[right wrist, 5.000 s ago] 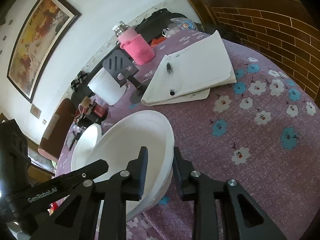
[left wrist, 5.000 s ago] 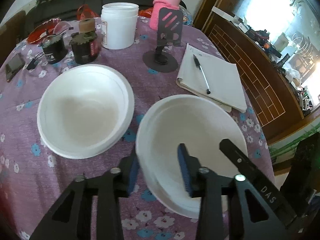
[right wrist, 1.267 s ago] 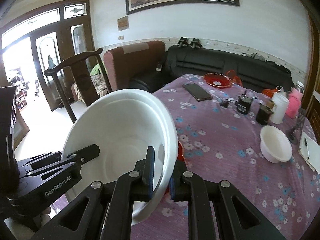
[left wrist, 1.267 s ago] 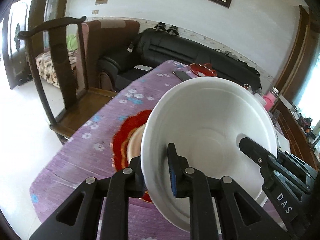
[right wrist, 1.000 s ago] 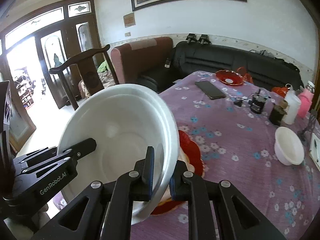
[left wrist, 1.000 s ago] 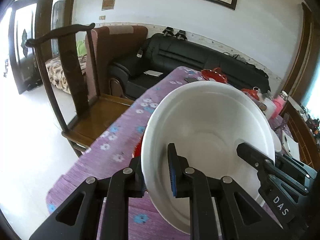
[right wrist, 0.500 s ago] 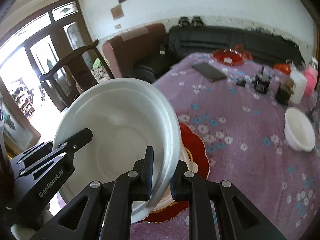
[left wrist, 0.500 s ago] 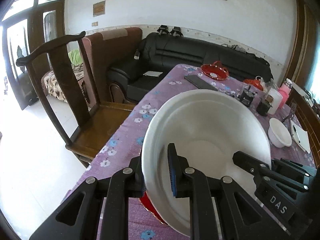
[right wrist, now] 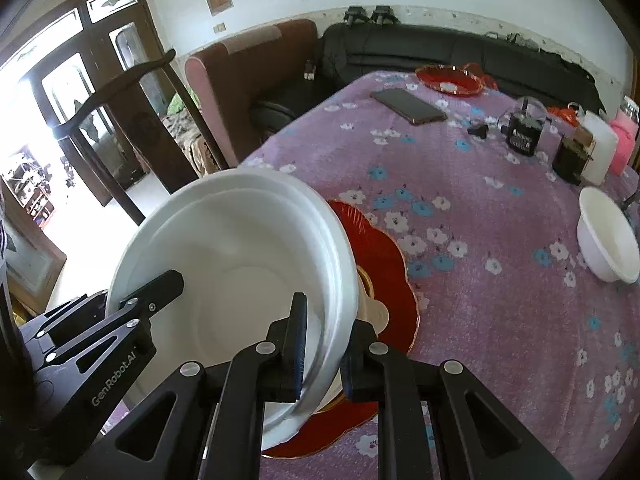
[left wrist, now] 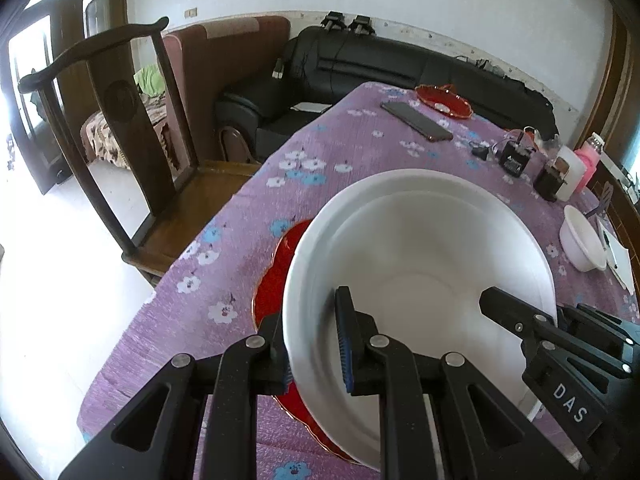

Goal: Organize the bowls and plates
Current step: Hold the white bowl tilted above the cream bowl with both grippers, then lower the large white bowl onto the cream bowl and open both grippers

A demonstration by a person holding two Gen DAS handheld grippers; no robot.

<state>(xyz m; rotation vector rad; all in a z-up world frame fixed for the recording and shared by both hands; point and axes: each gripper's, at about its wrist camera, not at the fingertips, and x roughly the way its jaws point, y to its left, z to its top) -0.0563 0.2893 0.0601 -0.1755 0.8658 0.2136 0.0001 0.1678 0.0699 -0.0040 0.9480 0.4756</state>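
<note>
Gripping the near rim of a large white bowl [left wrist: 420, 248], the left gripper [left wrist: 316, 344] has one blue-padded finger inside the wall and one outside, clamped on it. Bowl is tilted, held over a red plate [left wrist: 276, 264] lying on the purple floral tablecloth [left wrist: 360, 148]. Right gripper [left wrist: 516, 320] enters from the right, its finger over the opposite rim. Far end of table: black phone [left wrist: 416, 120], red glass dish [left wrist: 442, 101], small dark jars [left wrist: 516, 160], white tub [left wrist: 570, 172], pink bottle [left wrist: 588, 160]. Small white bowl [left wrist: 582, 240] sits at right beside a notebook with pen [left wrist: 614, 248]. Wooden chair [left wrist: 120, 128] and black sofa [left wrist: 380, 64] beyond the table edge.

Right wrist view: right gripper [right wrist: 324, 340] is closed on the bowl's [right wrist: 240, 248] rim, one finger within, one outside. Rim shows stepped edges, possibly two bowls nested; hard to tell. Red plate [right wrist: 384, 264] lies below, scalloped with gold edging and a pale centre. Whether the bowl touches it is unclear. Left gripper [right wrist: 160, 280] holds the far rim at left. Small white bowl [right wrist: 608, 236] stands well apart at right; phone [right wrist: 408, 106] and red dish [right wrist: 448, 76] far off.
</note>
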